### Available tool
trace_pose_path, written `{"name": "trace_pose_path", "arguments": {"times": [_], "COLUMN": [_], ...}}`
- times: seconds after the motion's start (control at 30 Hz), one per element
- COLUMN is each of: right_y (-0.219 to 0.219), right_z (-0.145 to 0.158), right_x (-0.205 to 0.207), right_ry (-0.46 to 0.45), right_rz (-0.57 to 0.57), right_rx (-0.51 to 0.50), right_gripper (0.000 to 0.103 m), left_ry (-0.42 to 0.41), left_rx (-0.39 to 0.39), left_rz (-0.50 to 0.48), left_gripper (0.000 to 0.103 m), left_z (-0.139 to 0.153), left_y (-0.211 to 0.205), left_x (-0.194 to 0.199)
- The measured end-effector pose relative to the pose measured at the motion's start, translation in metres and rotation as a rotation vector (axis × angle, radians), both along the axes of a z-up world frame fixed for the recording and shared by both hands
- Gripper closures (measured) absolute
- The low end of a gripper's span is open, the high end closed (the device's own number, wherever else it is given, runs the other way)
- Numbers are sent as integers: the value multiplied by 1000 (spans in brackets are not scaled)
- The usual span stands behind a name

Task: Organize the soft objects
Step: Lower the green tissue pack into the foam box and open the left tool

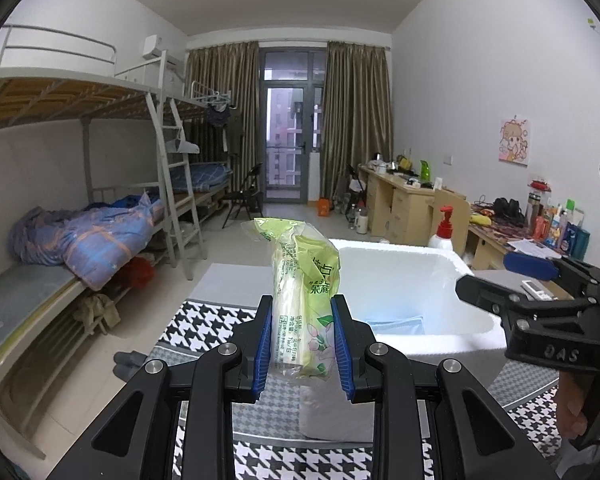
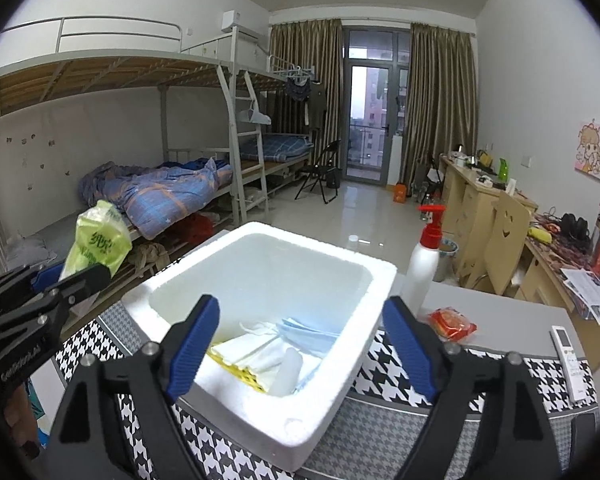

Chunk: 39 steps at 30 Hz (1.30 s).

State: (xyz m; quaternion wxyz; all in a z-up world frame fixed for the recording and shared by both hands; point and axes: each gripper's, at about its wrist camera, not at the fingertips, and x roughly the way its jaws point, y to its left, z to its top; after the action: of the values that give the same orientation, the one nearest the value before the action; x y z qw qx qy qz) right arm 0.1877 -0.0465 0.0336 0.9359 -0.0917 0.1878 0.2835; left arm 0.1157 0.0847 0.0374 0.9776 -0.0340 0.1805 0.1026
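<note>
Green tissue pack (image 1: pixel 305 300), in crinkled clear-and-green wrapper printed with flowers and Chinese characters, stands upright, lifted above the houndstooth tablecloth (image 1: pixel 204 320); both blue pads of the left gripper (image 1: pixel 303 346) press on its lower half, so this gripper is clamped on the pack. In the right wrist view the same pack (image 2: pixel 96 240) appears at far left, tilted, held clear of the table and to the left of the white foam box (image 2: pixel 340 344).

The foam box sits on the tablecloth with its opening upward. Inside lie a light-blue face mask (image 2: pixel 308 330), a stack of white folded tissues with a yellow edge (image 2: pixel 244 356), a crumpled white piece (image 2: pixel 256 328) and a small white cylinder (image 2: pixel 286 372).

The right gripper (image 2: pixel 300 348) hangs over the near side of the box with its blue pads spread wide on either side of the contents; nothing is between them and they touch nothing. A hand (image 1: pixel 576 412) holds its handle.

Behind the box stands a white pump bottle with red head (image 2: pixel 422 268). To the right of the box lie a red snack packet (image 2: pixel 452 324) and a white remote control (image 2: pixel 568 360). Bunk beds (image 2: pixel 160 128) line the left wall and wooden desks (image 2: pixel 480 196) the right.
</note>
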Motion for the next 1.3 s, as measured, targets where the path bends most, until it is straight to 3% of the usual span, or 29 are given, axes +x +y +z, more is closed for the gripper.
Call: {"name": "trace_pose_path", "arguments": {"times": [0.67,1.3], "right_y": [-49,-86], "right_z": [-6,-12], "right_x": [-2,1], "right_ry": [15,27], "right_rz": [-82,-150], "right_rx": [40,70], "right_gripper": [13,13], "left_ry": [37,106], "left_rx": [8,5], "left_rz": [-150,-213], "left_gripper": [74,73], "left_z": [10,7], "left_y": [-34,-52], "left_x": [32,70]}}
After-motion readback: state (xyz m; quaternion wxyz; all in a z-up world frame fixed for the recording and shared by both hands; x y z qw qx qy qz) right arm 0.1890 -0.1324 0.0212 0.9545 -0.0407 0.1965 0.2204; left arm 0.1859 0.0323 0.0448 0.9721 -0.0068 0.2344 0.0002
